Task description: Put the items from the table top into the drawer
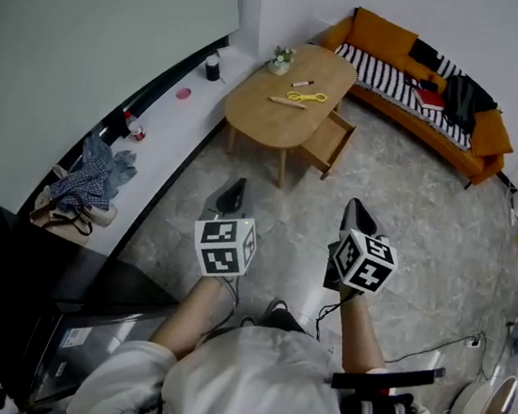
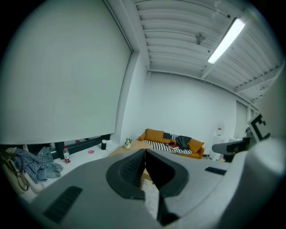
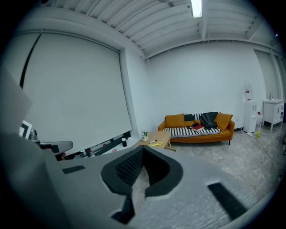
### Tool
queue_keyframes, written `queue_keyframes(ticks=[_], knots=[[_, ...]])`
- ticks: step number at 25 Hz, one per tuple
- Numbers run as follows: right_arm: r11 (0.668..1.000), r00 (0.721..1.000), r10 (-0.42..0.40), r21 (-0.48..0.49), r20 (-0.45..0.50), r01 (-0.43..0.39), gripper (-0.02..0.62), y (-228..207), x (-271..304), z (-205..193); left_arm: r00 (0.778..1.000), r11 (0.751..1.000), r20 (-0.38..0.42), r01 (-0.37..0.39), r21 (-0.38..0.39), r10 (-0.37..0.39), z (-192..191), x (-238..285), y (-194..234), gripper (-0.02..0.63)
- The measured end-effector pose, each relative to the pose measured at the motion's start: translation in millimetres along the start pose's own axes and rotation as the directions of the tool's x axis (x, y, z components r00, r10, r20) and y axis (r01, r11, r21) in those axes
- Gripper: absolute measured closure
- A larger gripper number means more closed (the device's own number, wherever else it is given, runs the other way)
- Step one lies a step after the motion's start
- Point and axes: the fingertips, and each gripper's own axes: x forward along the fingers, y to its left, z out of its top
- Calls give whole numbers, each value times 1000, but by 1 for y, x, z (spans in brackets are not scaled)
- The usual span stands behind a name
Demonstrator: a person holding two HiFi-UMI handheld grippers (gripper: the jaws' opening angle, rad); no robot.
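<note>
While its jaws sit closed on nothing, the left gripper (image 1: 233, 189) hangs well short of the table (image 1: 253, 108). Yellow scissors (image 1: 307, 96) and a marker (image 1: 303, 83) lie mid-top, and the drawer (image 1: 330, 144) stands open at the right edge. The right gripper (image 1: 358, 211) is likewise closed and empty.

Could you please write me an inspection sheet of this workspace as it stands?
Surface: wooden table, far ahead of both claws; its drawer stands open.
Job's things: yellow scissors, marker and wooden stick lie on the top.
Clutter: potted plant at the table's far edge; black cup, bottle and crumpled clothes on the side ledge.
Grippers: left claw and right claw both shut, empty, above the floor.
Cables: a cable trails on the floor, right.
Surroundings: orange sofa with striped blanket beyond the table.
</note>
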Motion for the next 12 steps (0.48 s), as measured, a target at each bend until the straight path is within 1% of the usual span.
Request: queue_keyframes(ticks=[6, 9, 12], knots=[[1000, 1000, -22, 8, -22, 22, 603, -22, 29, 3, 1000, 1000, -22, 9, -1, -9, -4, 35, -3, 597], [1000, 999, -19, 9, -26, 20, 603, -30, 60, 10, 1000, 1000, -27, 2, 1, -2, -2, 63, -1, 597], [1000, 1000, 1, 3, -18, 0, 603, -36, 101, 25, 999, 1000, -30, -17, -1, 17, 2, 99, 4, 597]])
